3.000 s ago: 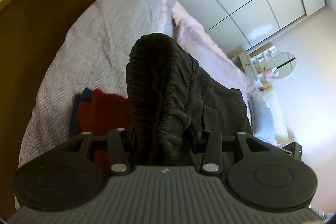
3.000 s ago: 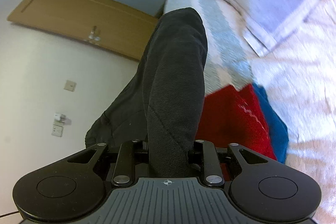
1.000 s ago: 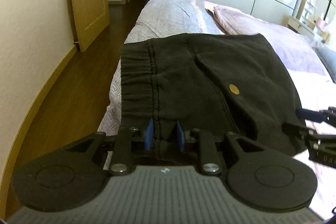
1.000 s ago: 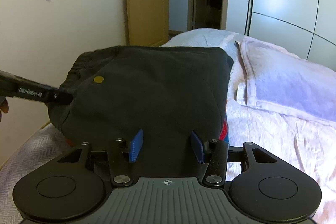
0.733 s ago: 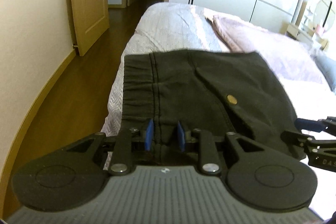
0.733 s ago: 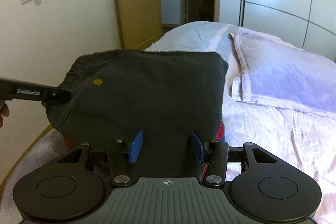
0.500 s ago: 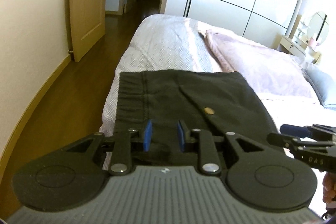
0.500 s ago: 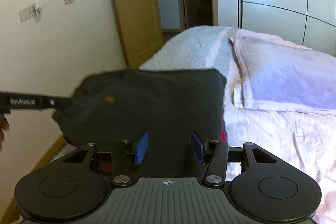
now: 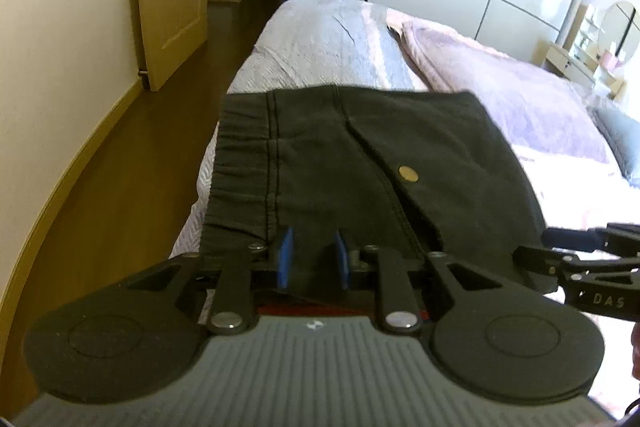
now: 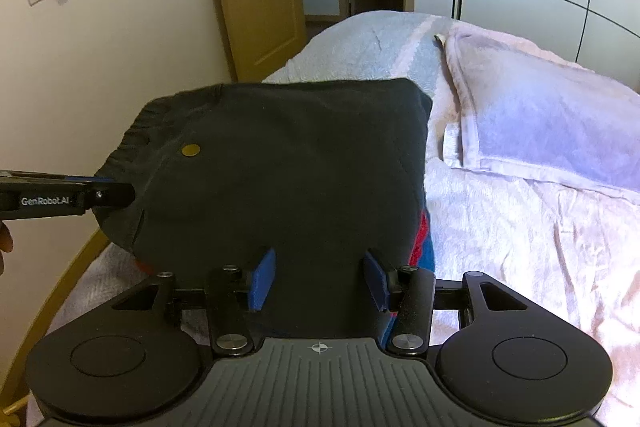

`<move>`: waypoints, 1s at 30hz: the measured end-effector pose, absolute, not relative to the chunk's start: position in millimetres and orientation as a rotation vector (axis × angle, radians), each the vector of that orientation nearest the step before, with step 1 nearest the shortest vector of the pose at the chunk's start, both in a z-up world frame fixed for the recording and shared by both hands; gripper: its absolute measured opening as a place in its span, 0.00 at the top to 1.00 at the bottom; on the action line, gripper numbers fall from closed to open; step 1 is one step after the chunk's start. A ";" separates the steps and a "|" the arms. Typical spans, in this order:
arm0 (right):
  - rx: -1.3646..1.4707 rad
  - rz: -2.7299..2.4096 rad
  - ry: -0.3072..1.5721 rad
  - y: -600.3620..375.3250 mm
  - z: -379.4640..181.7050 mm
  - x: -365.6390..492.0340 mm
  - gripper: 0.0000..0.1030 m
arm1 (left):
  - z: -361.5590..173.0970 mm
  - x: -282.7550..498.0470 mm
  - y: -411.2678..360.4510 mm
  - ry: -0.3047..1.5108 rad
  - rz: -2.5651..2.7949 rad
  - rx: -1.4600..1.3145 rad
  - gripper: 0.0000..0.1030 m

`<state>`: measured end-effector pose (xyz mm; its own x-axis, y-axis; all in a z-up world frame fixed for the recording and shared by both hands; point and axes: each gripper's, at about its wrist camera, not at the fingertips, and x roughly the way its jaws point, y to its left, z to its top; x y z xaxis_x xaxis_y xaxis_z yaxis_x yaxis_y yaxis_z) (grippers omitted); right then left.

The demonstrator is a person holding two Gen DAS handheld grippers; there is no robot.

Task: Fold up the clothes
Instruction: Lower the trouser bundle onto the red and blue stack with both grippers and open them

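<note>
We see the folded black garment [image 9: 360, 163] lying flat on the bed [image 9: 320, 39] at the centre of both views, covering a red and blue garment [image 10: 422, 239] that peeks out at its lower right edge in the right wrist view. Our left gripper [image 9: 310, 257] hangs over the garment's near edge by the waistband, its blue pads [image 9: 285, 255] narrowly apart after closing a little, pressing no cloth. Our right gripper [image 10: 318, 277] stands spread wide above the near edge, empty.

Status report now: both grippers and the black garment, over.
Left gripper open, jaws just narrowing. Right gripper open. Black garment folded, on red garment. Nothing in the way.
</note>
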<state>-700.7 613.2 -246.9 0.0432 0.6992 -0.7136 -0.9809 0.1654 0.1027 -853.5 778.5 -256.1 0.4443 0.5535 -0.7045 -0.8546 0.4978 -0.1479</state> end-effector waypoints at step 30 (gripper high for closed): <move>-0.619 1.315 1.009 585.9 -189.2 -716.0 0.52 | -163.7 -825.7 720.5 0.831 1.096 -0.653 0.65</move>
